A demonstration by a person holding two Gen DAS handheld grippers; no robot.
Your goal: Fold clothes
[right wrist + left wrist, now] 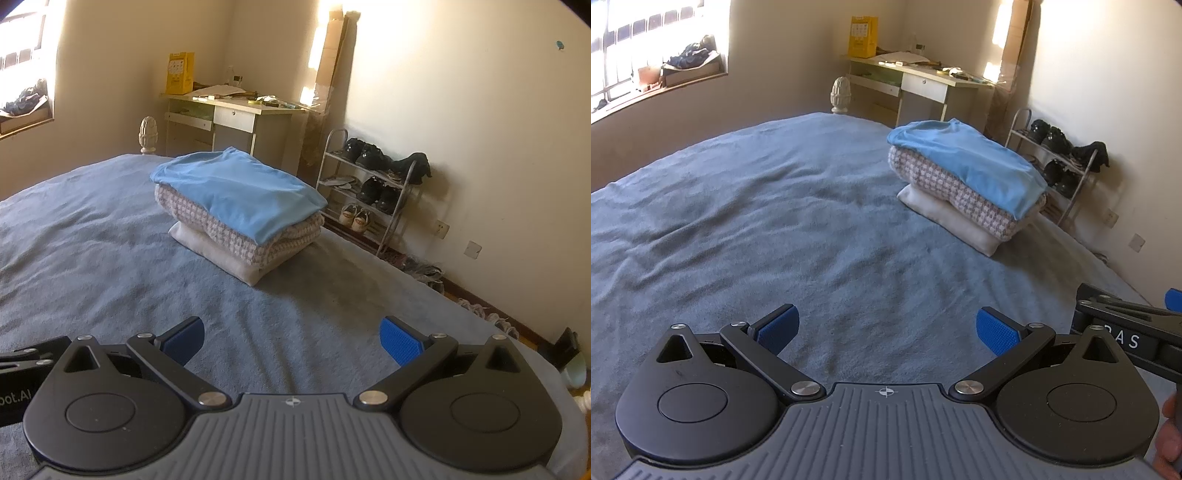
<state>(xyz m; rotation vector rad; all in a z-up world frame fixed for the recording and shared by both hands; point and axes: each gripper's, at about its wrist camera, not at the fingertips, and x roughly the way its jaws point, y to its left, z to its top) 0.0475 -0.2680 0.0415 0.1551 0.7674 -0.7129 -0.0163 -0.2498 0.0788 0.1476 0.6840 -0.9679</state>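
Observation:
A stack of folded clothes rests on the blue-grey bed cover (757, 221) (92, 258): a light blue shirt (975, 158) (240, 192) on top, a checked knit (960, 192) (266, 240) under it, a white garment (953, 225) (218, 254) at the bottom. My left gripper (888, 328) hovers open over bare cover, well short of the stack. My right gripper (291, 338) is open too, nothing between its blue pads, with the stack ahead and slightly left. The right gripper's black body (1126, 332) shows at the right edge of the left wrist view.
A shoe rack (369, 192) (1060, 158) stands against the right wall beside the bed. A desk (236, 114) (923, 81) with a yellow box (863, 36) sits in the far corner. A window (646, 55) is at the left. Loose shoes (424, 275) lie on the floor.

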